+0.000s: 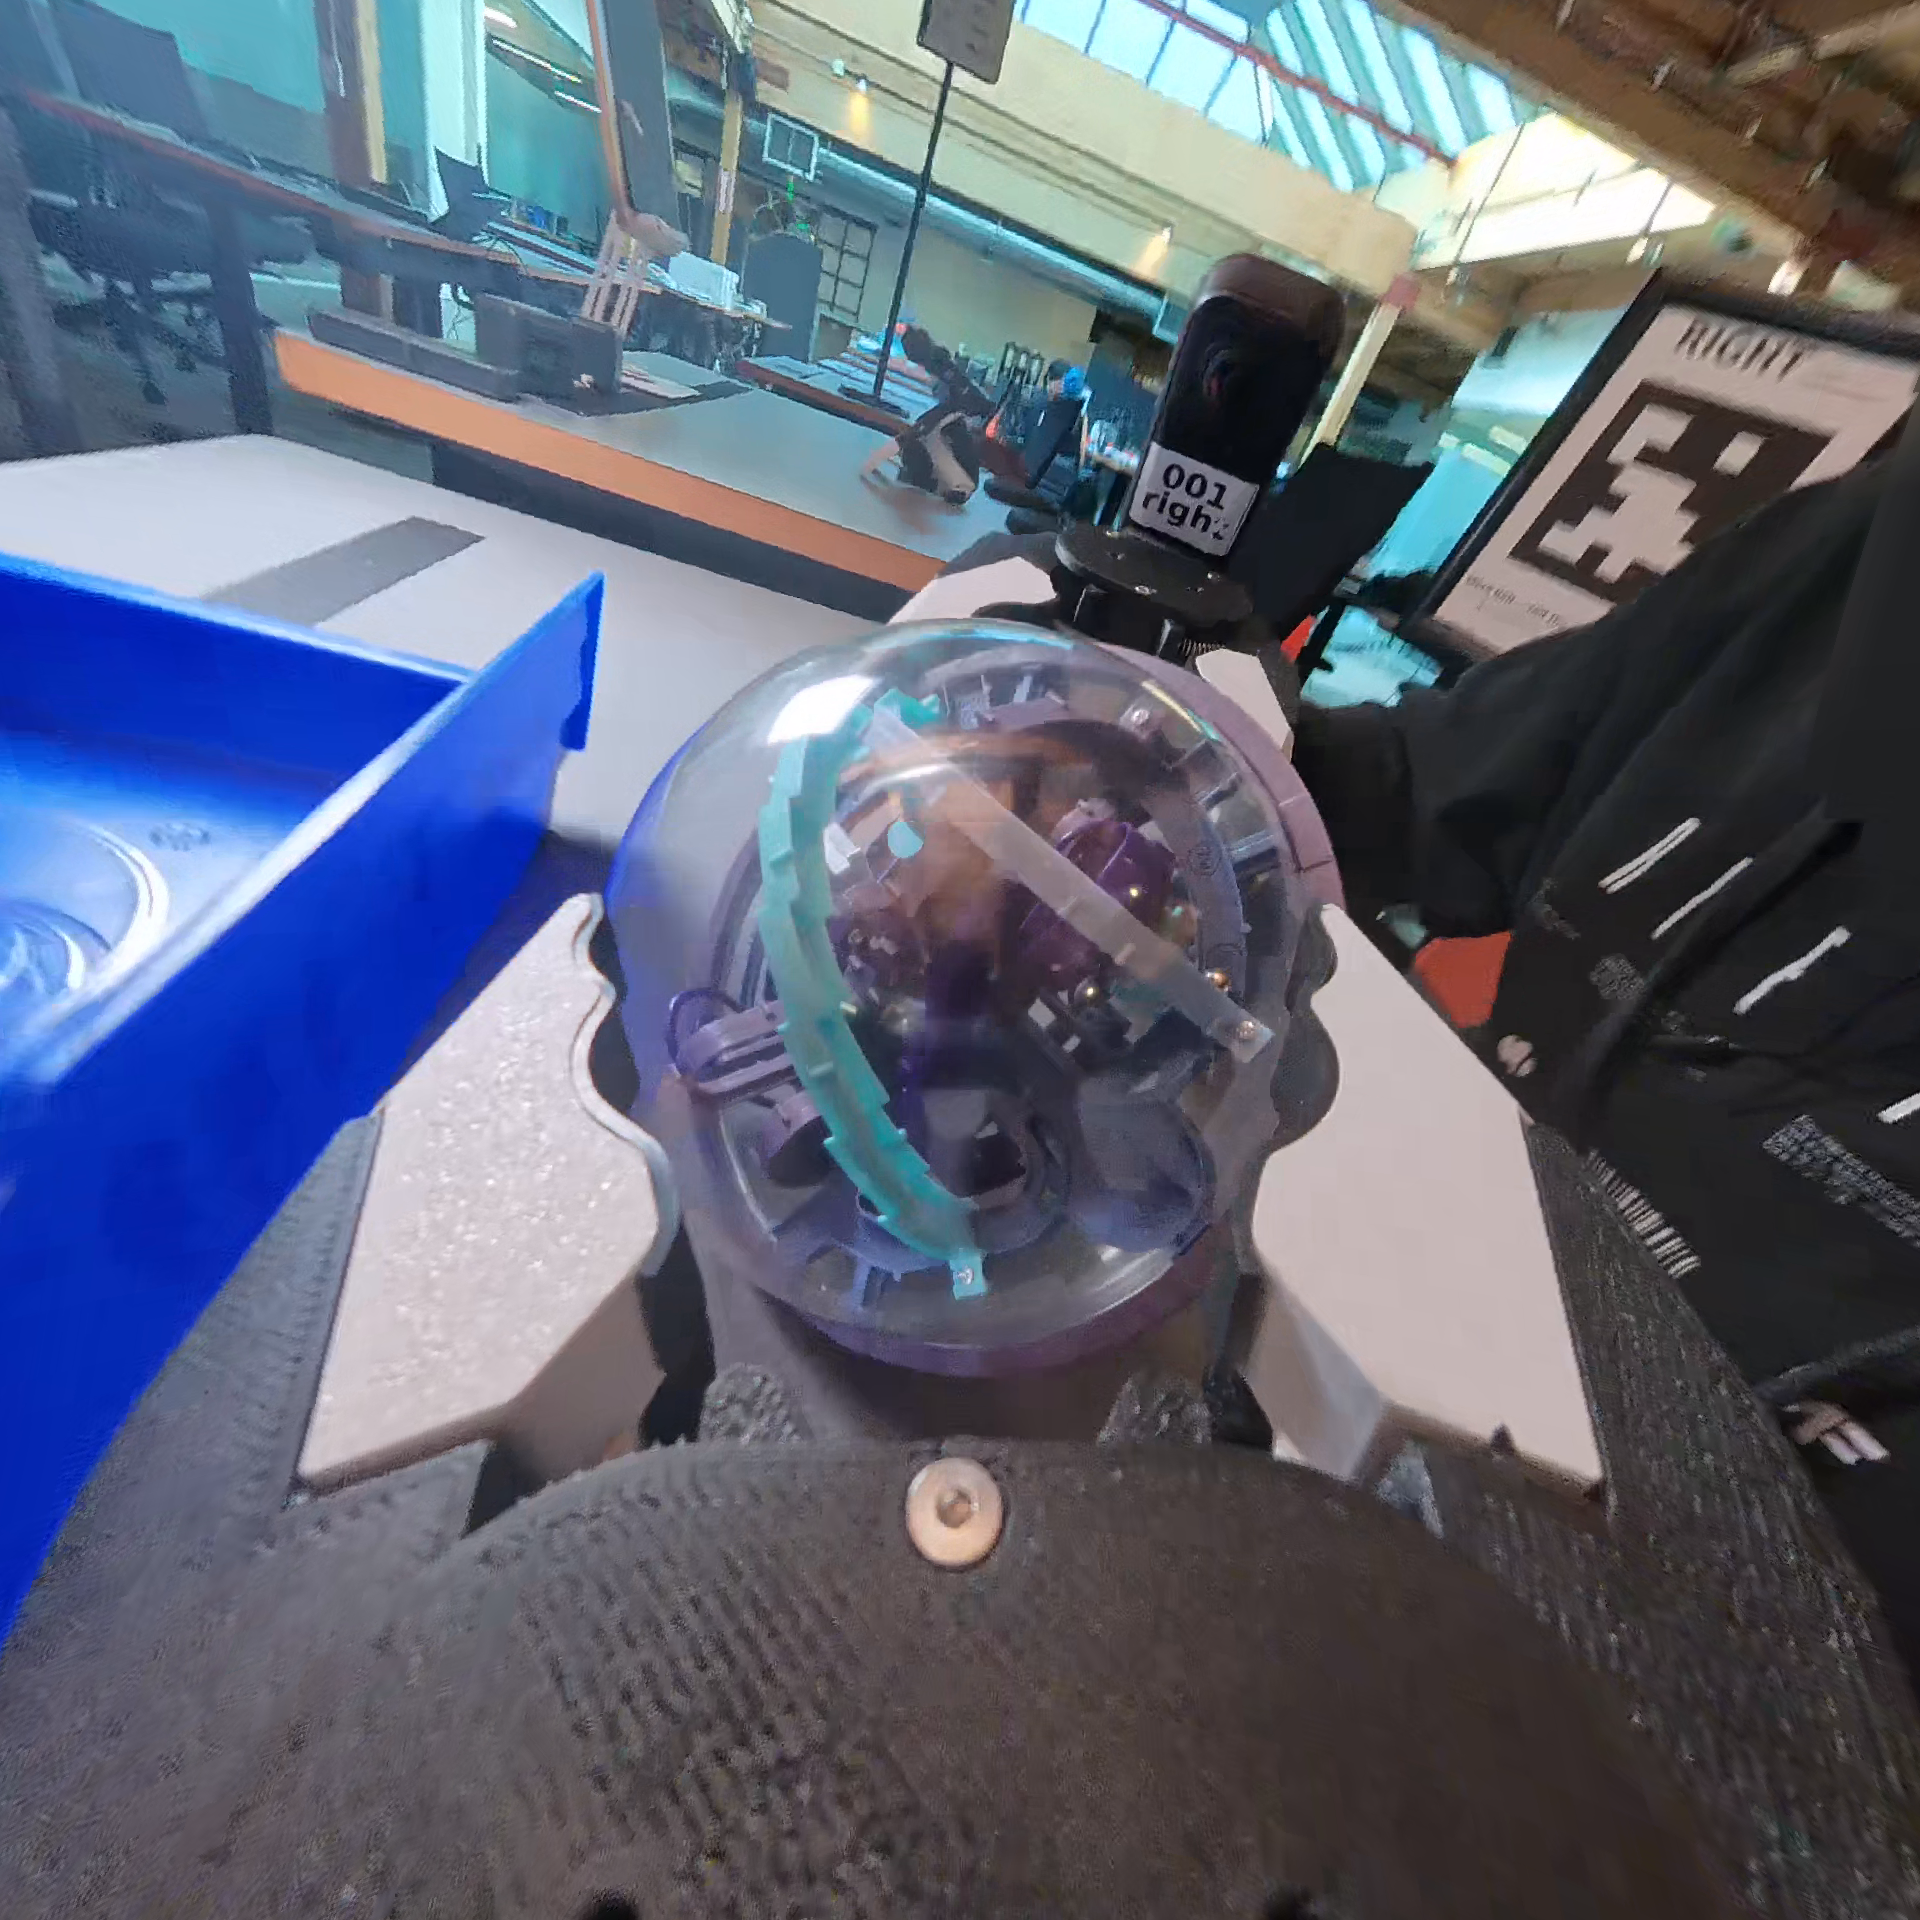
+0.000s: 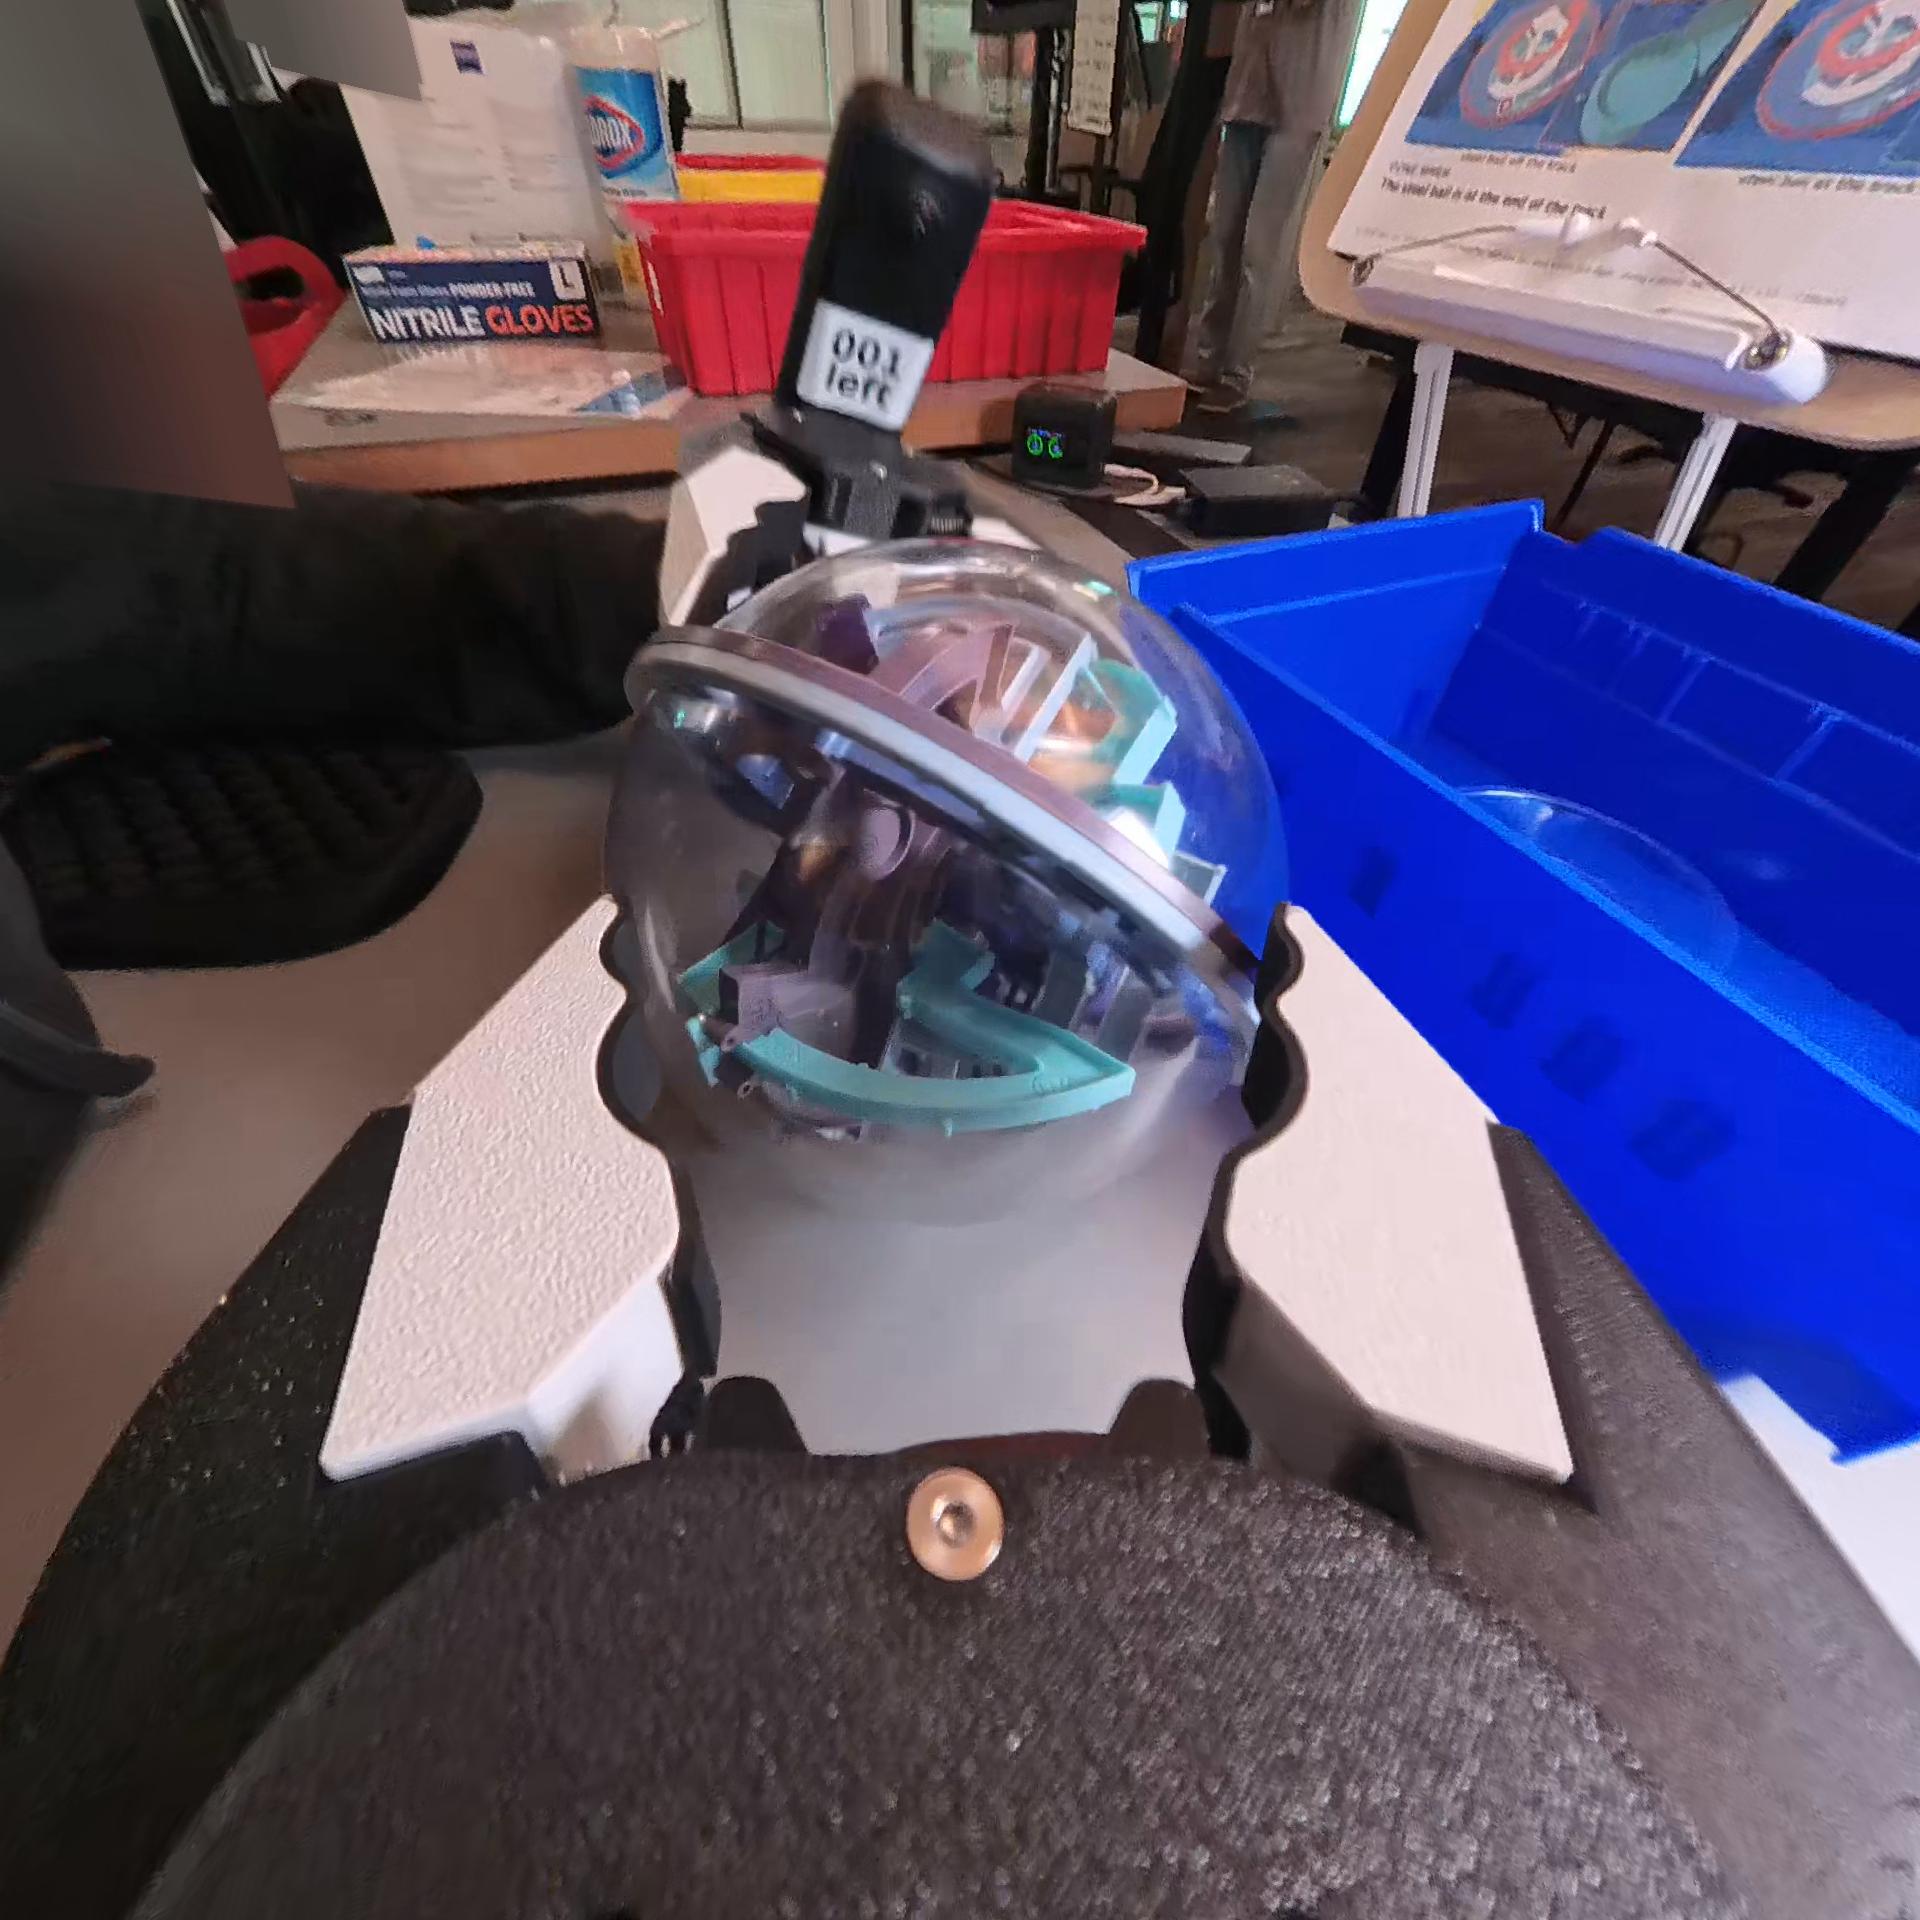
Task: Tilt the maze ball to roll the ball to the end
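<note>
The maze ball [image 1: 966, 997] is a clear sphere with teal and purple tracks inside, held up between both grippers. My left gripper [image 1: 961, 920] is shut on it, one white finger [image 1: 499, 1122] on each side. My right gripper [image 2: 951, 914] is shut on the ball [image 2: 935, 883] from the opposite side, and its camera post [image 1: 1236, 416] shows behind the sphere. The left gripper's camera post [image 2: 883, 260] shows beyond the ball in the right wrist view. A few small shiny beads [image 1: 1091, 994] sit among the tracks; I cannot tell which is the rolling ball.
A blue bin [image 1: 260, 935] stands close beside the ball, also in the right wrist view [image 2: 1558, 987], with a clear dome [image 2: 1600, 883] inside. A person's black sleeve [image 1: 1662, 883] is behind. Red bins [image 2: 883, 291], a glove box [image 2: 473, 301] and an easel board [image 2: 1621, 187] stand farther back.
</note>
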Motion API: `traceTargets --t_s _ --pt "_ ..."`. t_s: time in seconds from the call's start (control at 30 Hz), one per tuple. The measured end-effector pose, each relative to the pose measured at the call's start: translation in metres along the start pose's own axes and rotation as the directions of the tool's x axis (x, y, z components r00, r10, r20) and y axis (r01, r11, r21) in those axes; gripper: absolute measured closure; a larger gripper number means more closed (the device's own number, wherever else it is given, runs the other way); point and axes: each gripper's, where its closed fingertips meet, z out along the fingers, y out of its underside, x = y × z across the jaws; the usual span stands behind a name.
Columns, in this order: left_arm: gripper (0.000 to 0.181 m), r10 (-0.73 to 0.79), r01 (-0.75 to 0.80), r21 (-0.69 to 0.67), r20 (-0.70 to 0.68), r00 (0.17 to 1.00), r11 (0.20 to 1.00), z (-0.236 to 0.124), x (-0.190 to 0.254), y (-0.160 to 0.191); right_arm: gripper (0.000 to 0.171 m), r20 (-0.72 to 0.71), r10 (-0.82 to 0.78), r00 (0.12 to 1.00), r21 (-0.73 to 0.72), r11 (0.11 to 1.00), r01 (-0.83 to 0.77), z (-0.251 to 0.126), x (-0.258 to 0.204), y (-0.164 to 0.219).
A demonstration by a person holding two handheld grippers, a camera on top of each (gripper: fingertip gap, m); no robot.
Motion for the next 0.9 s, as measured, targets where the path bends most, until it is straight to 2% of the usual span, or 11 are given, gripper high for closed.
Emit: traceTargets --t_s 0.1,0.23,0.43,0.7,0.77,0.83,0.9 --pt "0.056 -0.115 0.114 0.05 0.007 0.993 0.992 -0.008 -0.003 0.006 0.05 -0.004 0.018 1.0 0.016 1.0 -0.018 0.001 0.003 -0.002" --pt "0.061 -0.23 0.229 0.081 0.005 0.973 0.97 -0.013 0.0 0.014 0.046 -0.011 -0.023 1.0 -0.03 0.999 0.023 -0.004 -0.005 0.01" --pt "0.06 -0.456 0.458 0.113 -0.045 0.889 0.882 -0.005 0.006 0.025 0.037 -0.024 -0.032 0.999 -0.065 0.997 0.031 0.0 -0.016 0.014" --pt "0.062 -0.7 0.706 0.0 -0.128 0.702 0.708 -0.002 0.031 0.037 0.037 0.059 0.228 0.972 -0.149 0.965 -0.218 -0.01 -0.033 0.004" --pt "0.057 -0.58 0.592 0.052 -0.146 0.802 0.804 -0.013 0.037 0.026 0.037 0.053 0.26 0.964 -0.197 0.949 -0.245 -0.01 -0.036 0.007" --pt "0.055 -0.374 0.384 0.122 -0.1 0.922 0.915 -0.026 0.051 0.01 0.037 0.034 0.29 0.956 -0.238 0.932 -0.274 -0.007 -0.037 0.012" --pt "0.052 -0.153 0.152 0.021 0.051 0.987 0.988 -0.026 0.058 0.02 0.038 0.019 0.327 0.945 -0.255 0.916 -0.311 -0.005 -0.036 0.015"
